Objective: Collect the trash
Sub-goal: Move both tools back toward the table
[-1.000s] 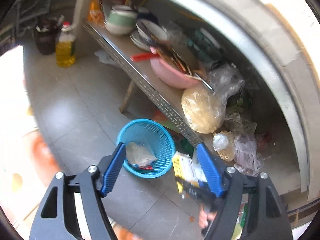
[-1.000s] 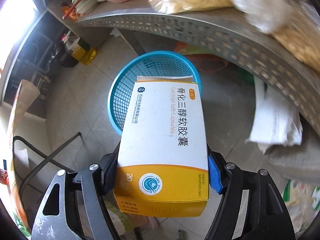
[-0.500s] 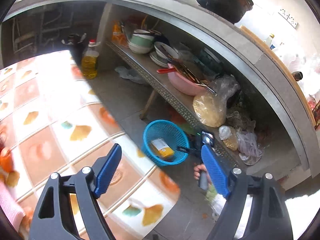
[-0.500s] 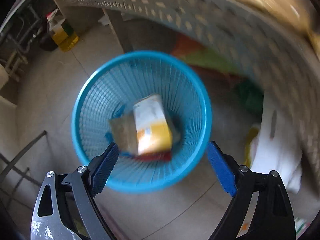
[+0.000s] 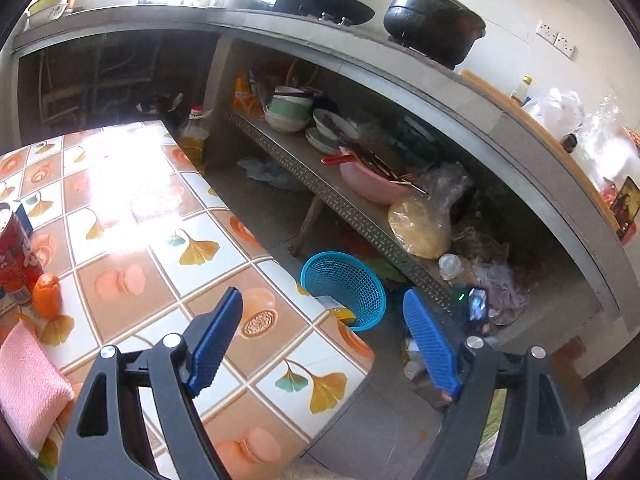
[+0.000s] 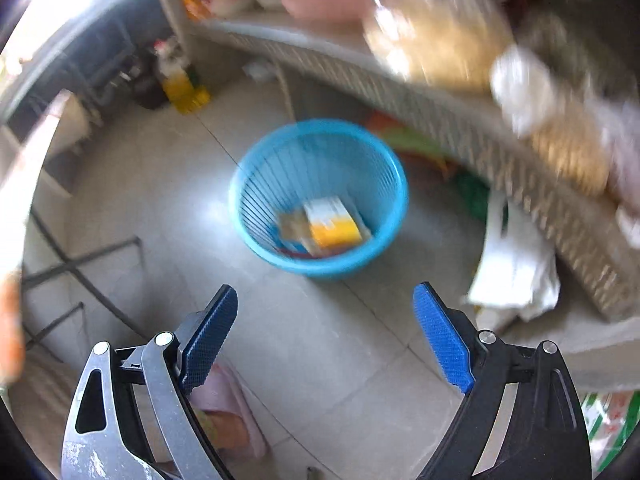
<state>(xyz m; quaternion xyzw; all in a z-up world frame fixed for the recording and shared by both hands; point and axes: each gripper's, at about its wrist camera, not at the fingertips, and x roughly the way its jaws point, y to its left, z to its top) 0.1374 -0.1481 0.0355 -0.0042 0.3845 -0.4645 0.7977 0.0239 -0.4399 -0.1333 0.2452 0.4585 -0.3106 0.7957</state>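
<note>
A blue mesh basket (image 6: 320,196) stands on the grey floor under a metal shelf. A white and orange medicine box (image 6: 332,224) lies inside it on other scraps. My right gripper (image 6: 325,332) is open and empty, above the floor in front of the basket. In the left wrist view the basket (image 5: 346,284) shows past the edge of a tiled table (image 5: 160,264), with the box (image 5: 340,312) partly showing. My left gripper (image 5: 324,340) is open and empty above the table's corner. A red can (image 5: 16,256) and a small orange bottle (image 5: 46,294) stand at the table's left.
A perforated metal shelf (image 5: 344,208) holds bowls, a pink basin (image 5: 372,184) and food bags. A pink cloth (image 5: 28,384) lies on the table's left edge. A yellow oil bottle (image 6: 182,84) stands on the floor. White plastic bags (image 6: 516,268) lie right of the basket.
My right gripper opened and the medicine box dropped into the basket; the gripper then pulled back and up. My left gripper moved back over the tiled table.
</note>
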